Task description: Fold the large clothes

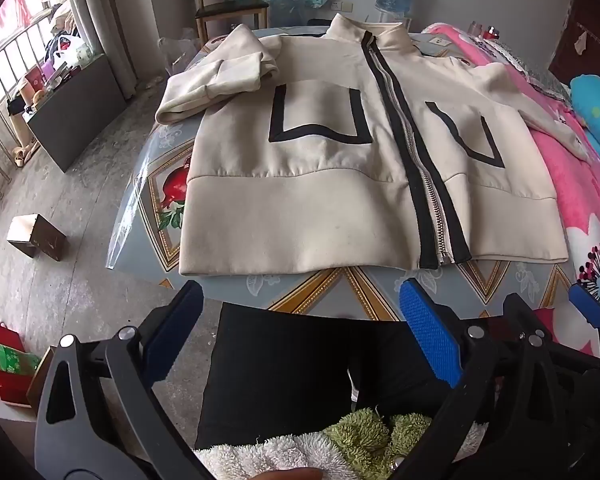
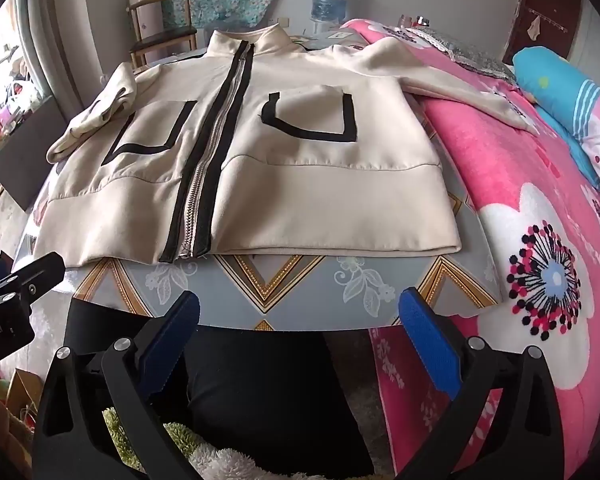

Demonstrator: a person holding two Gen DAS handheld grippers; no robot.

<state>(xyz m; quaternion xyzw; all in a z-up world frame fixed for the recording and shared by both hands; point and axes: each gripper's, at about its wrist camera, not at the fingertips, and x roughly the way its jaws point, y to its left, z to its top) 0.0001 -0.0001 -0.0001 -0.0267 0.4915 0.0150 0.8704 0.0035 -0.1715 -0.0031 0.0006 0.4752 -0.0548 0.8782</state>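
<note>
Your cream jacket (image 1: 320, 168) lies flat, zipped, hem along the table's (image 1: 340, 288) near edge, one sleeve trailing onto the pink bed (image 2: 520, 208); your left tongs (image 1: 300, 320) and right tongs (image 2: 300, 320) hang wide apart, empty, short of that edge

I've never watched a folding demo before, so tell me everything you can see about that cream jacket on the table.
The cream jacket lies front-up, spread flat on the patterned table, collar farthest from the camera. A closed metal zipper edged in black runs down its middle, with a black-trimmed pocket on each side. The cloth looks soft and matte. One sleeve is doubled over beside the body; the other sleeve trails onto the pink blanket. Neither gripper touches it.
</note>
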